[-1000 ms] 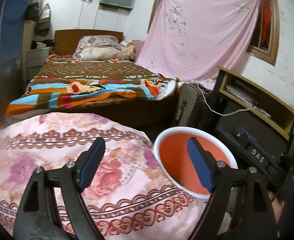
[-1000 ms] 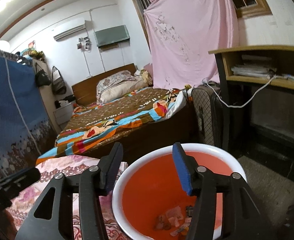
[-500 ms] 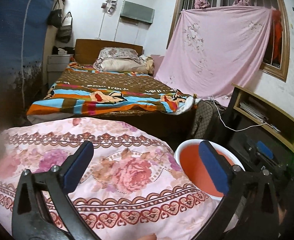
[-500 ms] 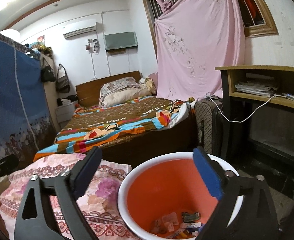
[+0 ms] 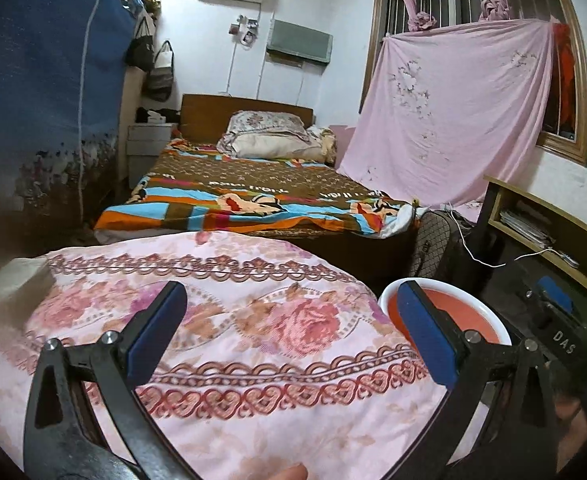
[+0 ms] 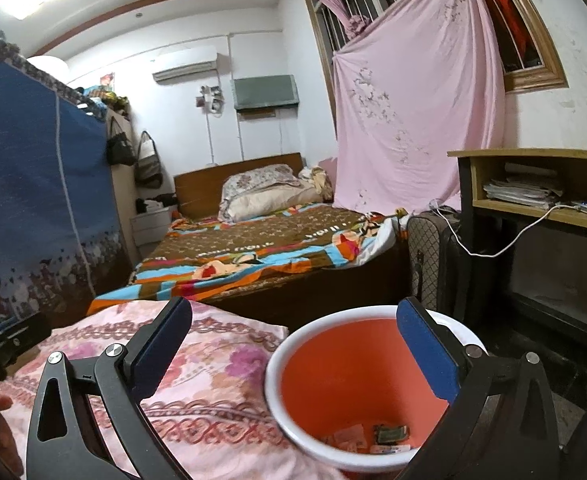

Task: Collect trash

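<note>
Some wrappers (image 6: 377, 438) already in the orange bin (image 6: 357, 376). Left tool (image 5: 289, 334) wide open, empty; right tool (image 6: 293, 346) opening, empty. No more trash visible on the floral cloth (image 5: 253, 320).

Beyond the floral pink cloth (image 5: 253, 340) — a bed (image 5: 253, 196), draped pink sheet (image 5: 453, 112), wooden shelf (image 6: 541, 200).

Both wrist views low, facing bed (image 5: 253, 196); left over floral cloth (image 5: 253, 340), right nearer bucket (image 6: 357, 376); all shared
</note>
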Tool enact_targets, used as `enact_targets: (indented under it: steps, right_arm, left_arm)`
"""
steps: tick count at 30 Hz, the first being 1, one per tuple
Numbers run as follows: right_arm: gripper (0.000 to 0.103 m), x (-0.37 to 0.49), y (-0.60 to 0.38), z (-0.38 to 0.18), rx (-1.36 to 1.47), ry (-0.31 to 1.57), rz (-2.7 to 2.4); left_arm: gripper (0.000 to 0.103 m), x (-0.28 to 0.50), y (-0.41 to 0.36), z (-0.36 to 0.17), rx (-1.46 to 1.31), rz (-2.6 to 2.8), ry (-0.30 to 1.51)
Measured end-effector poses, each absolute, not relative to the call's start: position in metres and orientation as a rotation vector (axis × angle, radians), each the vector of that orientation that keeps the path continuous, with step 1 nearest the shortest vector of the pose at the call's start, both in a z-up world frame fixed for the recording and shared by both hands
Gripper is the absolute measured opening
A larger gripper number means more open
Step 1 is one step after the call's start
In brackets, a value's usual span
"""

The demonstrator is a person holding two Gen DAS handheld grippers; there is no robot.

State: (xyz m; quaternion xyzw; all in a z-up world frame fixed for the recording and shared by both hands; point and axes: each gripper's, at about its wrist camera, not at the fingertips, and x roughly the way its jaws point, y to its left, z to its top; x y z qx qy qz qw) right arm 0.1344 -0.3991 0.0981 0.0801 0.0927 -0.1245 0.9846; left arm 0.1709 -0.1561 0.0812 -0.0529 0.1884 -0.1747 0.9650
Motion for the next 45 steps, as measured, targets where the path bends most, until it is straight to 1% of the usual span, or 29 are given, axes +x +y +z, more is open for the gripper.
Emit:
enact_targets:
  steps: [17,33,45]
  right_arm:
    - [0.103,0.093,-0.345,0.107,0.081,0.105,-0.174]
    - [0.103,0.062,-0.307,0.094,0.078,0.096,-0.096]
    - [0.103,0.037,-0.277,0.077,0.024,0.086,-0.076]
  left_arm:
    - [0.091,0.121,-0.108,0.081,-0.111,-0.264,0.334]
    - [0.091,0.087,-0.063,0.071,-0.118,-0.176,0.315]
    - [0.092,0.065,-0.038,0.058,-0.114,-0.125,0.301]
